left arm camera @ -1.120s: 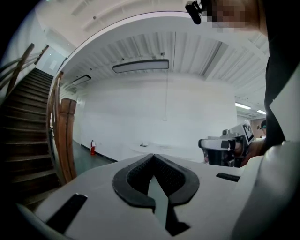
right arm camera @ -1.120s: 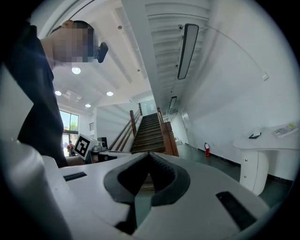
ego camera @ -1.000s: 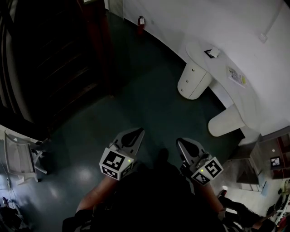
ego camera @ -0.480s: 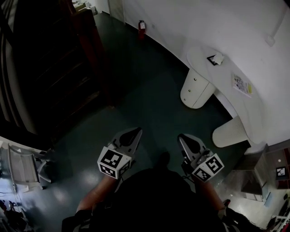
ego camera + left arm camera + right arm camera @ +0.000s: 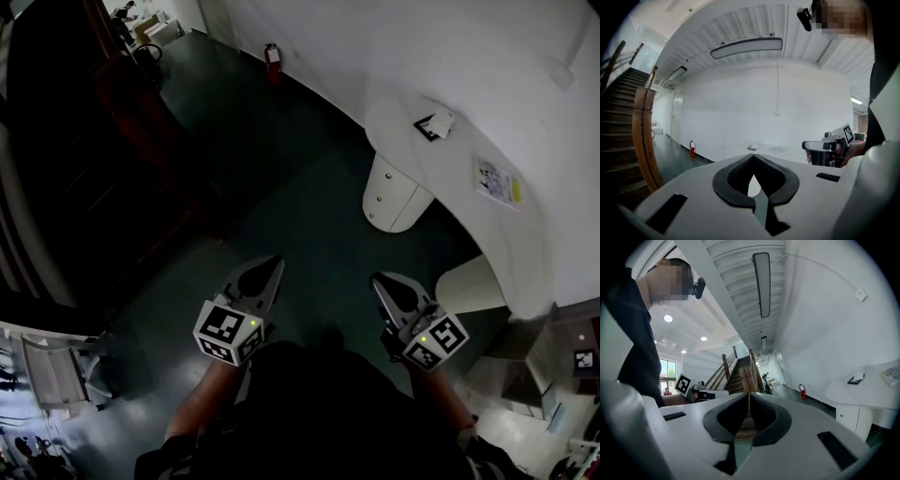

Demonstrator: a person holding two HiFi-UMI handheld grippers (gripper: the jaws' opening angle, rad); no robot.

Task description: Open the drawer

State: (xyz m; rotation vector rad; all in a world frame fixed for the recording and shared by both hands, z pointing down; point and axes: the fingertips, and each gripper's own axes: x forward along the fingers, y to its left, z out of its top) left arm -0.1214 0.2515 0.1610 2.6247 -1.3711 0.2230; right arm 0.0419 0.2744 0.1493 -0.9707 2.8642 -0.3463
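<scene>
Two grippers, left gripper (image 5: 271, 264) and right gripper (image 5: 379, 280), jaws pressed together on nothing, side by side over the dark floor (image 5: 281, 169). Well ahead to the right, under the curved white counter (image 5: 450, 159): white drawer unit (image 5: 394, 197) (two knobs showing), closed, untouched.

I count two: my left gripper (image 5: 270, 267) and right gripper (image 5: 382, 280). Ahead of them are one drawer cabinet (image 5: 394, 192), one white counter (image 5: 450, 164) and one fire extinguisher (image 5: 272, 58). To their left is one staircase (image 5: 618, 122).

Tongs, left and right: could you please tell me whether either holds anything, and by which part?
Nothing is held; the left tongs and right tongs are both shut and empty.
</scene>
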